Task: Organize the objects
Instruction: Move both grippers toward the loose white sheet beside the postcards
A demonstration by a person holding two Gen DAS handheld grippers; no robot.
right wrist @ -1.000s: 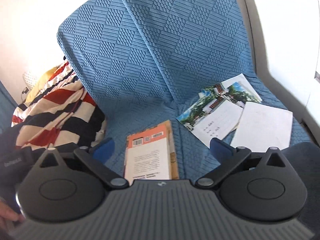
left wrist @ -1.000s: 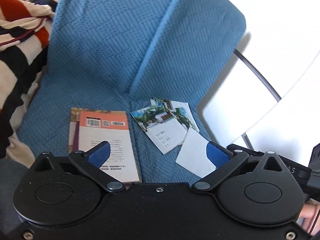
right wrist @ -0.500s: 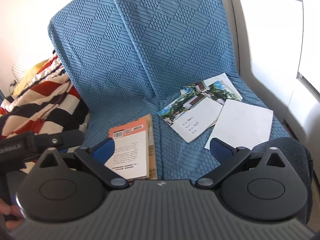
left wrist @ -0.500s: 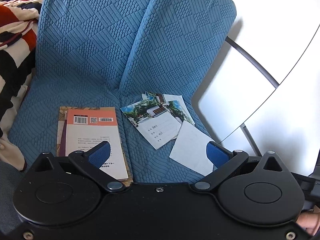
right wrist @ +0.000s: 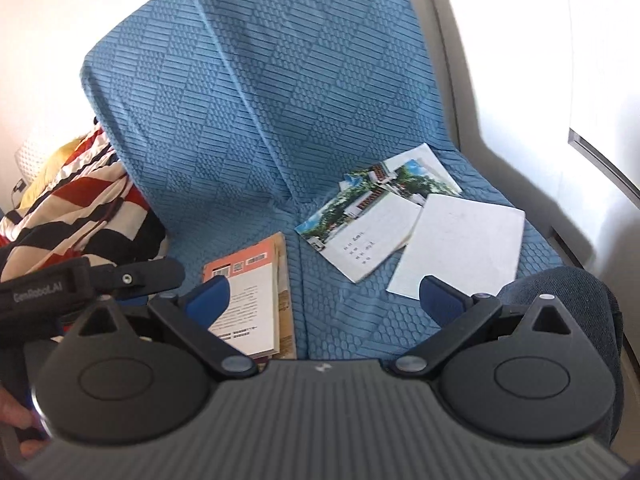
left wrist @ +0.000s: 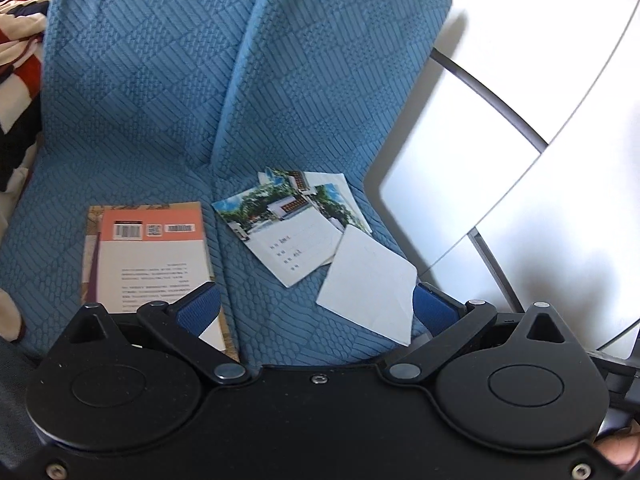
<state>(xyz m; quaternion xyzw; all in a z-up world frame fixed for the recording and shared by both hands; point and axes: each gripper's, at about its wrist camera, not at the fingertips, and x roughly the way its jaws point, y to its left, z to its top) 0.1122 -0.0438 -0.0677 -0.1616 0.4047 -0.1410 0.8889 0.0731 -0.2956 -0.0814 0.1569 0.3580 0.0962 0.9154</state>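
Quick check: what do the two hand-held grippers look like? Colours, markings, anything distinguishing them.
Both have black linkage arms, round pivot housings and blue finger pads. The left hand-held gripper has a smooth black body; the right hand-held gripper has a ribbed grey body. The right wrist view also shows the left one's black side, marked "GenRobot.AI".

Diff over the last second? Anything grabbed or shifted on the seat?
Nothing grabbed. Only the viewpoints drifted: in the right wrist view the books and cards slid leftward, then partly back. Left gripper and right gripper stayed open and empty. Books, photo cards and blank white card lie as before on the blue seat cover.
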